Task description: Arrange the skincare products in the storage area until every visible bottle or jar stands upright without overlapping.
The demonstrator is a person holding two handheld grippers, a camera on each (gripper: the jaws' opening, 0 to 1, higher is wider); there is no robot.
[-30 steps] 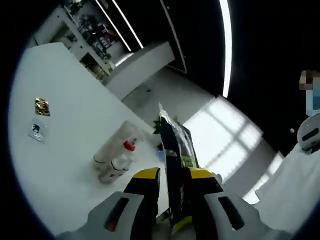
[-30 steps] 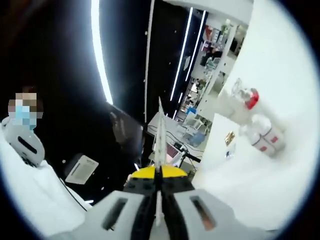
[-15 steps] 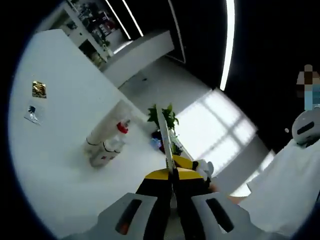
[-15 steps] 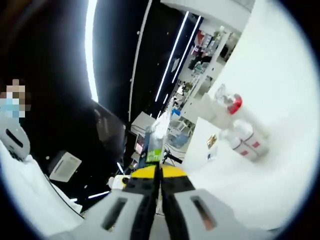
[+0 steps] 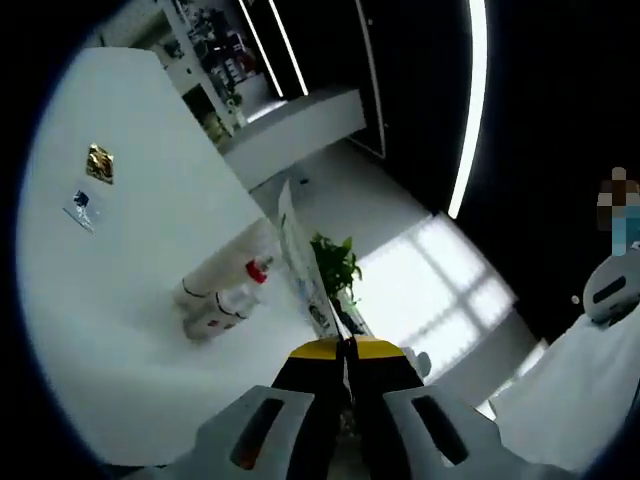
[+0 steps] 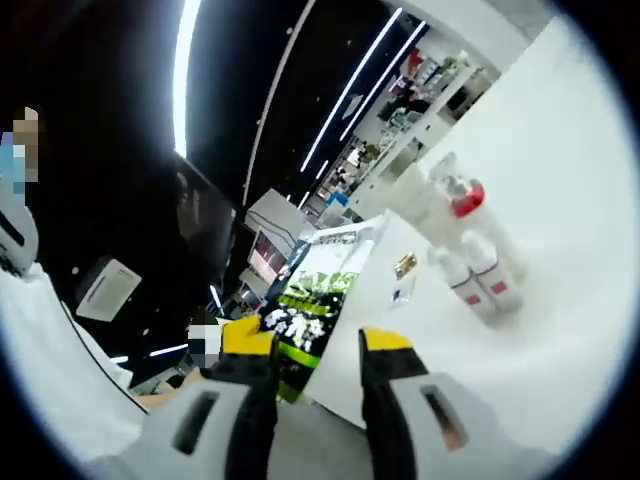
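A: Where are the bottles (image 5: 222,300)?
B: Lying together on the white table (image 5: 120,260), one with a red cap (image 6: 467,198); contents can't be made out.
A: And the grippers?
B: Left gripper (image 5: 345,352) has its jaws clamped on a thin pouch (image 5: 305,275). Right gripper (image 6: 318,340) has jaws apart, the pouch between them.

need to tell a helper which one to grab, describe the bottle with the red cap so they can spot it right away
On the big white table a small cluster of white skincare bottles stands together, apart from the two small sachets lying flat farther off. The red-capped bottle is in that cluster, beside the tall plain white tube. Its red top is the cluster's strongest spot of colour.
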